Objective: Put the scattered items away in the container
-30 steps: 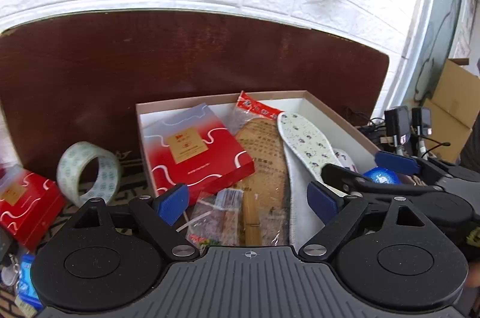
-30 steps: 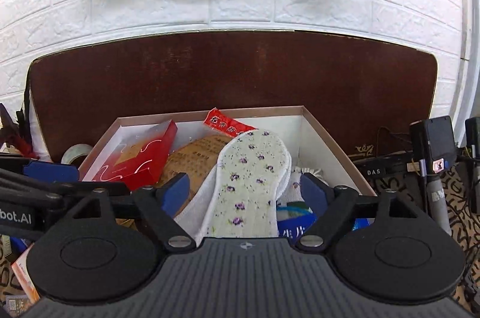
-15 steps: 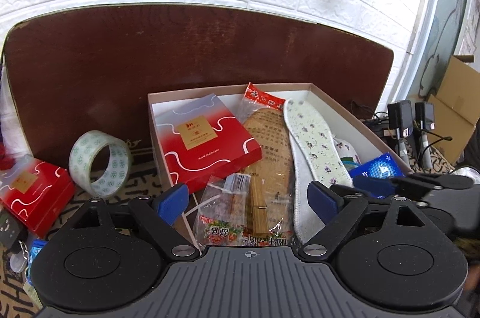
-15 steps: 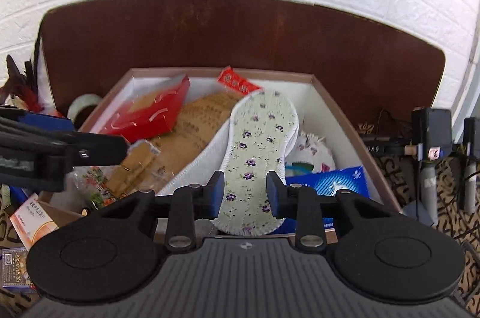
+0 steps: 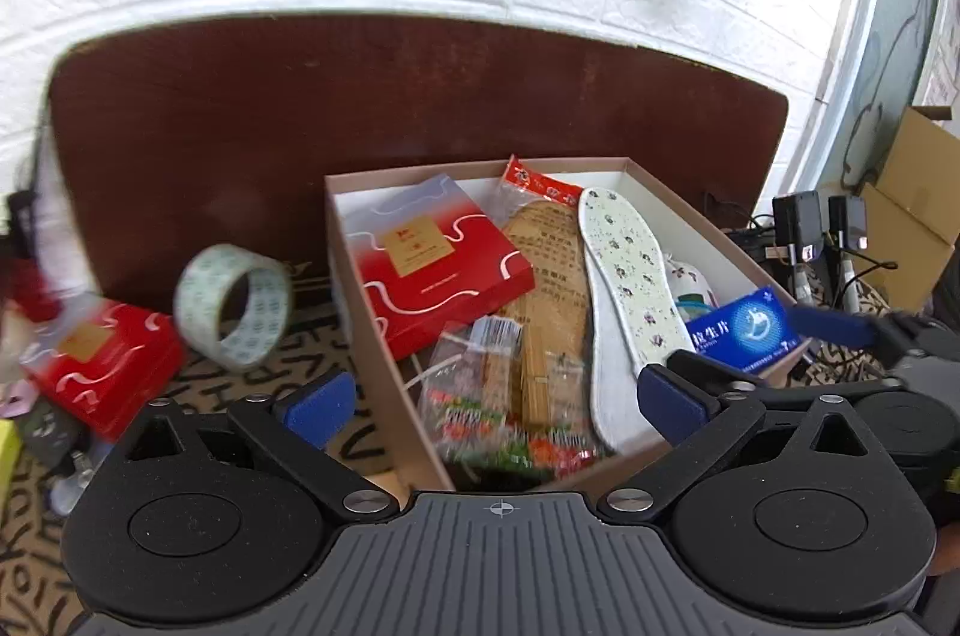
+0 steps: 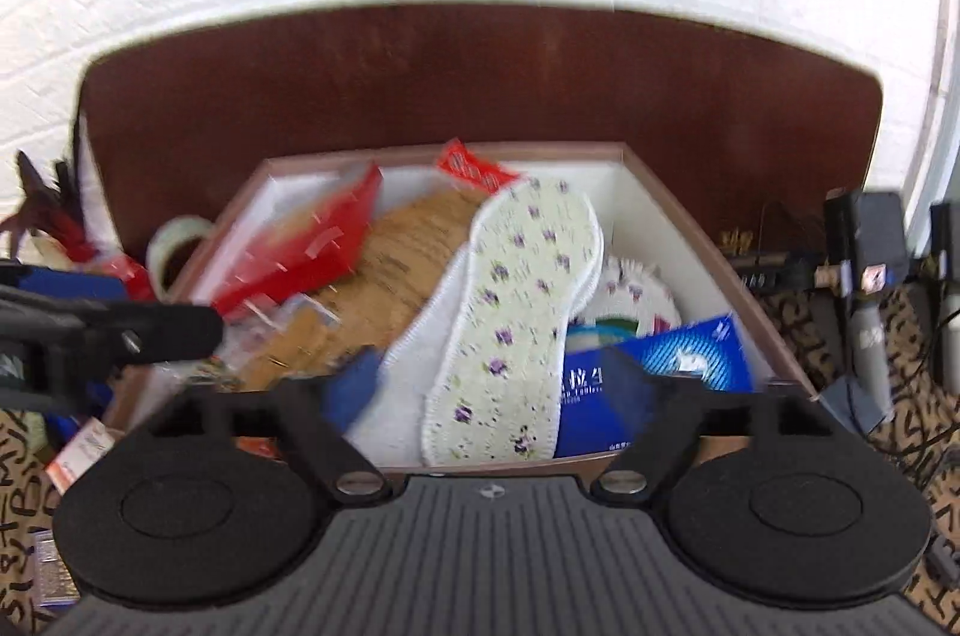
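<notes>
White brick wall behind a patterned tabletop (image 5: pixel 336 336).
One cardboard box (image 5: pixel 384 336) holds two insoles (image 5: pixel 630 288); one tape roll (image 5: pixel 234 306) left of it; left tongs (image 5: pixel 498 396) and right tongs (image 6: pixel 498 384) just spread wide, empty.

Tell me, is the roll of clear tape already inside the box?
No, the roll of clear tape stands on the patterned cloth outside the box, left of its wall.

The box (image 5: pixel 384 312) was matt brown cardboard, the insole (image 5: pixel 636 276) printed cloth, the tape roll (image 5: pixel 234 306) glossy plastic.
</notes>
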The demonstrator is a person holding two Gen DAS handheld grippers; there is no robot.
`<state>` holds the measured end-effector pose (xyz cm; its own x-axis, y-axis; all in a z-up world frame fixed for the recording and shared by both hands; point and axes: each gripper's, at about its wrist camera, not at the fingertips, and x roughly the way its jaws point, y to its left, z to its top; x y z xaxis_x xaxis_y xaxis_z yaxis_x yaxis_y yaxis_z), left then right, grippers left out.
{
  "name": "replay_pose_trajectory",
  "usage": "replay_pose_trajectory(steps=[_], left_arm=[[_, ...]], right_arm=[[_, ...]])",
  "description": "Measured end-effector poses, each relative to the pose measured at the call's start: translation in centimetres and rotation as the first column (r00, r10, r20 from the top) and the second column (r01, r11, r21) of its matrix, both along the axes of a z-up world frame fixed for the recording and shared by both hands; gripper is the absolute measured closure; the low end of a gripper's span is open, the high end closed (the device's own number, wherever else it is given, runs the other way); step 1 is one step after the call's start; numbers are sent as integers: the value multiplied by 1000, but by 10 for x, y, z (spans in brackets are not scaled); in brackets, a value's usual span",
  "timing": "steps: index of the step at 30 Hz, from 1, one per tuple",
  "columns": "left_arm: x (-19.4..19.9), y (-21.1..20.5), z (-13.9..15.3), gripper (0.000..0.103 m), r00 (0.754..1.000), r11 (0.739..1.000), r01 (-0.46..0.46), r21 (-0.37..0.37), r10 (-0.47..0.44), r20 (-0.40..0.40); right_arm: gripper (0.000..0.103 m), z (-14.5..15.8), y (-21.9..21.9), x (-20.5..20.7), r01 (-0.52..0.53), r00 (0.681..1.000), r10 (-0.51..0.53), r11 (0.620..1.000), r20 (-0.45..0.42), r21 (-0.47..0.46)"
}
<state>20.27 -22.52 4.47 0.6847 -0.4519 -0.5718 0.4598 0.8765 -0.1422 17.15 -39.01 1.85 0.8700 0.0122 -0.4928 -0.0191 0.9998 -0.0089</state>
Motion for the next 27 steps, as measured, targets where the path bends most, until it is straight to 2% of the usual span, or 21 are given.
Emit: replay_pose_trajectory(steps=[4,7,11,15,21,27], left_arm=[[-34,10,9,0,998,998,-58,-7,58,4],[-62,17,9,0,996,996,-87,-31,88,5],[-98,22,3,0,995,994,-102,-40,101,-20],[-128,21,-1,0,995,995,-97,-11,97,-36],[-163,18,3,0,996,996,-82,37,81,34],[-181,13,10,0,996,997,-59,46,56,67]], right_arm=[[1,19,2,-35,-25,999,27,998,32,-52],[1,29,-2,-68,-46,998,48,998,30,-48],[1,35,-5,-111,-77,997,78,996,13,-43],[1,32,-3,-146,-92,996,92,991,-9,-100],[1,24,3,-183,-112,993,107,982,-41,-150],[1,26,0,-205,-103,995,100,984,-30,-143]])
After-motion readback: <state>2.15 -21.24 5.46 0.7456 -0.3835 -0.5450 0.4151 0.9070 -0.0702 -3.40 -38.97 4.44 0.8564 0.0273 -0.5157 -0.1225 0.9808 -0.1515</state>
